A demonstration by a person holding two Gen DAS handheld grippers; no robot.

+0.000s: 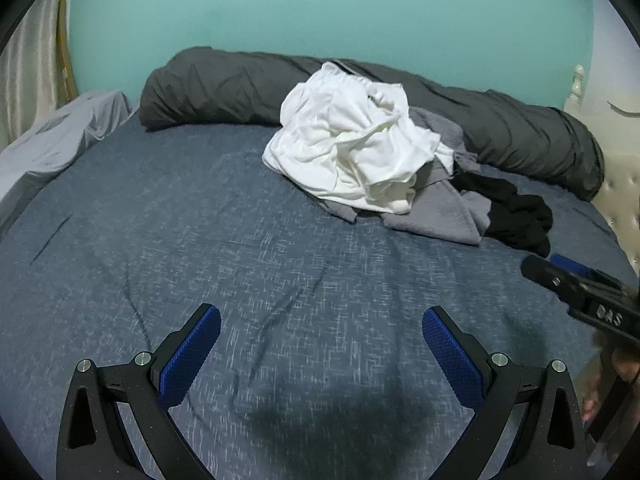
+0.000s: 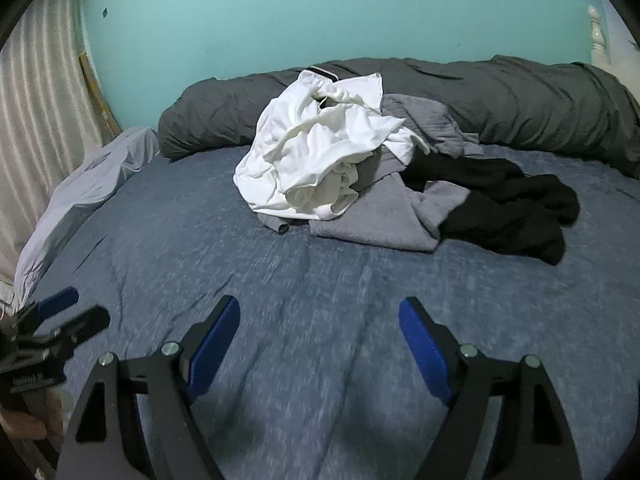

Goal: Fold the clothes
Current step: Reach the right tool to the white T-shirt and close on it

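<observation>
A bed [image 1: 200, 208] covered with a blue heathered sheet fills both wrist views. Toward its far side, right of centre, lies a loose pile of clothes. On top is a crumpled white garment [image 1: 352, 148], bunched into folds. Under it, spreading toward the near right, is a grey garment [image 1: 436, 216]. Touching the grey one on its right is a black garment [image 1: 516, 216], also rumpled. None of the pile is folded.

Behind the pile, along the far edge of the bed, a dark grey duvet [image 1: 224, 88] is rolled into a long bolster against a turquoise wall [image 1: 320, 8]. At the far left corner sits a pale lilac pillow [image 1: 60, 136], with a ribbed cream curtain [image 2: 44, 92] beyond it.

The left tool [image 1: 321, 322] hangs over bare sheet on the near side, its blue-padded jaws spread wide with nothing between them. The right tool [image 2: 319, 314] is just beside it to the right, jaws likewise apart and empty. Both are well short of the clothes. Each tool's tip shows at the edge of the other's view.
</observation>
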